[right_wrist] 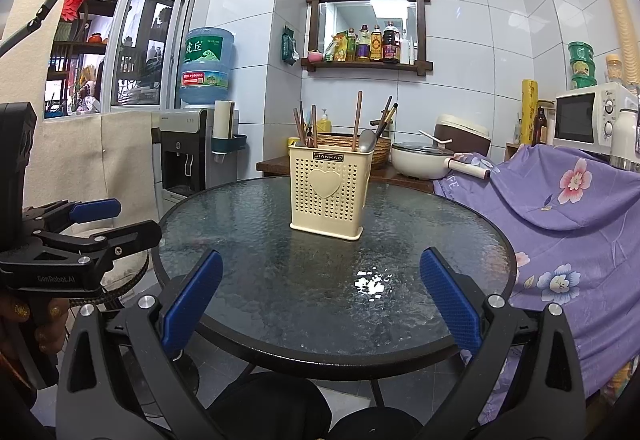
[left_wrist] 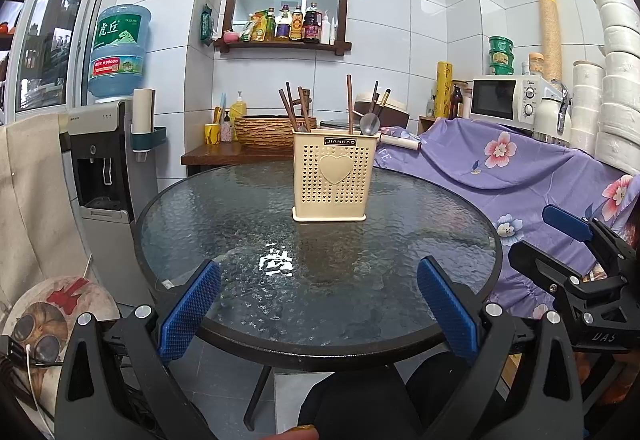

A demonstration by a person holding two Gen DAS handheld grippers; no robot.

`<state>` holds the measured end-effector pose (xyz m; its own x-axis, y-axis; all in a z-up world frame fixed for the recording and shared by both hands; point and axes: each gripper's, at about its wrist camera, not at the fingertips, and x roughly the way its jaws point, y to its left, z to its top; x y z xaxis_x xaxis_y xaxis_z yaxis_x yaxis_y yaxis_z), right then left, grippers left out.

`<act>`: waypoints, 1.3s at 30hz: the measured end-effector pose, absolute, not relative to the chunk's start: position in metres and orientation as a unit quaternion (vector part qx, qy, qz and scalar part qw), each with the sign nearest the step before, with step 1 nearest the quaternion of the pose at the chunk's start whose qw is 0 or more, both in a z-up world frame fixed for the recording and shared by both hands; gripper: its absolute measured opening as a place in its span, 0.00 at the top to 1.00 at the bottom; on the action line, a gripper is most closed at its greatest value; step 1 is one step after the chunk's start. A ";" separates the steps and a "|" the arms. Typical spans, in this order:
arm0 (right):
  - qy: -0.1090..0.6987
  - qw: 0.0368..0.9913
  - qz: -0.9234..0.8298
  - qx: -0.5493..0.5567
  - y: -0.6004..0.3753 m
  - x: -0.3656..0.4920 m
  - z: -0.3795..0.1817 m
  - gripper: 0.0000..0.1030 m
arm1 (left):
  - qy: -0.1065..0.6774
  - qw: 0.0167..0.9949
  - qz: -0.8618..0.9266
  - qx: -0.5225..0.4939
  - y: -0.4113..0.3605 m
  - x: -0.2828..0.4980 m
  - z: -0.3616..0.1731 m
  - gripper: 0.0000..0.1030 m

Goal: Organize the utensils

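White-tiled kitchen wall behind; round glass table (left_wrist: 224, 207) in front of me. Cream holder (left_wrist: 335, 175) stands upright toward the table's far edge, chopsticks (left_wrist: 349, 103) and spoon (left_wrist: 369, 124) inside. Left gripper (left_wrist: 318, 306) and right gripper (right_wrist: 320, 304) released, spread wide over the near edge, grasping nothing.

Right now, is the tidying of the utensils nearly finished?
It looks finished or nearly so. Done: chopsticks and a spoon stand in the beige holder. In hand: nothing; the left tool and right tool are open. Left: no loose utensils show on the glass table.
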<state>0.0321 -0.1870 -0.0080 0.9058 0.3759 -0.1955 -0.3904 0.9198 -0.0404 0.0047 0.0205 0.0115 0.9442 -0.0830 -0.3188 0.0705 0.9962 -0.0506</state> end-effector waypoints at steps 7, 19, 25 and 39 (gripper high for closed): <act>0.093 0.975 0.197 -0.039 -0.187 0.032 -0.008 0.06 | 0.162 0.986 -0.039 -0.019 0.020 0.005 0.012 0.06; 0.095 0.975 0.197 -0.039 -0.187 0.032 -0.009 0.06 | 0.162 0.986 -0.039 -0.019 0.020 0.005 0.012 0.06; 0.096 0.975 0.197 -0.040 -0.186 0.035 -0.012 0.06 | 0.163 0.986 -0.039 -0.019 0.020 0.004 0.012 0.06; 0.097 0.975 0.197 -0.039 -0.186 0.035 -0.012 0.06 | 0.162 0.986 -0.043 -0.020 0.020 0.005 0.010 0.06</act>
